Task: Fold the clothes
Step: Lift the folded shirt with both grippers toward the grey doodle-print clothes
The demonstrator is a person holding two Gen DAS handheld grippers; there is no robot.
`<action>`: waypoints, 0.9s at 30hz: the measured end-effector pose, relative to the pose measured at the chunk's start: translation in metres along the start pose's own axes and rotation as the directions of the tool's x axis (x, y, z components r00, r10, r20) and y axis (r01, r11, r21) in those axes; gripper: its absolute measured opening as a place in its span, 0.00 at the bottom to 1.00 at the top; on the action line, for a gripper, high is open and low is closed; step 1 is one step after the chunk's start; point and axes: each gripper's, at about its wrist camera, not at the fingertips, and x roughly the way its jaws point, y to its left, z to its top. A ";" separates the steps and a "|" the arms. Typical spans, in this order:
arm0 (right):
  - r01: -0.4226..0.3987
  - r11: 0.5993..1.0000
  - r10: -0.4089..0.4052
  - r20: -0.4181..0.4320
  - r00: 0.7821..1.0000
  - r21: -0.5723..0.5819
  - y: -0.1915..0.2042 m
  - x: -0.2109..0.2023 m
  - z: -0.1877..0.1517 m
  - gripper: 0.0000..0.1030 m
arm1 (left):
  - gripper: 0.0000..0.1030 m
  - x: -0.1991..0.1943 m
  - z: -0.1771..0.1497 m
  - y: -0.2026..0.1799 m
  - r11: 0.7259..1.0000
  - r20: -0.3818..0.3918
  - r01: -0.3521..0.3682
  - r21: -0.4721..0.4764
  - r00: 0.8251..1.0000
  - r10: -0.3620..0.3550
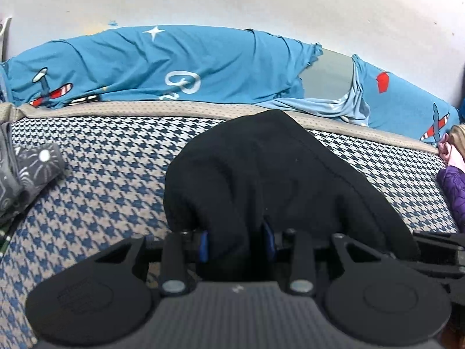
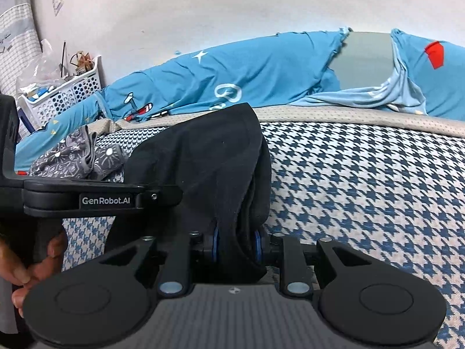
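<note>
Left wrist view: the left gripper (image 1: 237, 245) is clamped on a bunched edge of a black garment (image 1: 270, 174), its blue-padded fingers (image 1: 203, 245) pressed into the cloth from either side. The garment runs straight ahead from the jaws, its long axis pointing toward the blue printed bedding (image 1: 180, 64) at the far side of the houndstooth bedcover (image 1: 110, 174). It spreads over the bedcover and stops just short of the beige border (image 1: 145, 109). A grey patterned garment (image 1: 32, 168) lies well to the left of the black one; purple and pink clothes (image 1: 452, 174) sit off to its right.

Right wrist view: the right gripper (image 2: 236, 245) is likewise closed on a gathered fold of the black garment (image 2: 203, 160), which rises ahead and leans left of the jaws. The left gripper (image 2: 162, 195) reaches in from the left, meeting the same cloth just beside it, a hand (image 2: 35, 264) on its handle. A white basket (image 2: 64, 93) stands far left of the garment, by the wall.

Both grippers hold the near edge side by side, so any fold likely carries that edge away toward the bedding. Whether the garment is already folded over cannot be told.
</note>
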 end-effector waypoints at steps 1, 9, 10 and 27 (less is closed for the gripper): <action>-0.002 1.000 0.002 0.001 1.000 -0.003 0.002 0.000 0.000 0.22 | 0.31 -0.002 -0.001 0.001 1.000 0.002 -0.006 0.001 1.000 0.006; -0.020 0.999 0.020 0.000 1.000 -0.034 0.015 0.000 0.000 0.22 | 0.31 -0.013 -0.006 0.010 0.999 0.010 -0.033 -0.009 0.999 0.033; -0.022 0.999 0.022 -0.001 1.000 -0.037 0.017 0.000 0.000 0.22 | 0.31 -0.014 -0.006 0.011 0.999 0.010 -0.036 -0.010 0.999 0.036; -0.056 0.996 0.054 -0.018 0.998 -0.073 0.035 0.009 0.001 0.22 | 0.31 -0.025 -0.015 0.027 0.996 0.012 -0.082 -0.026 0.997 0.083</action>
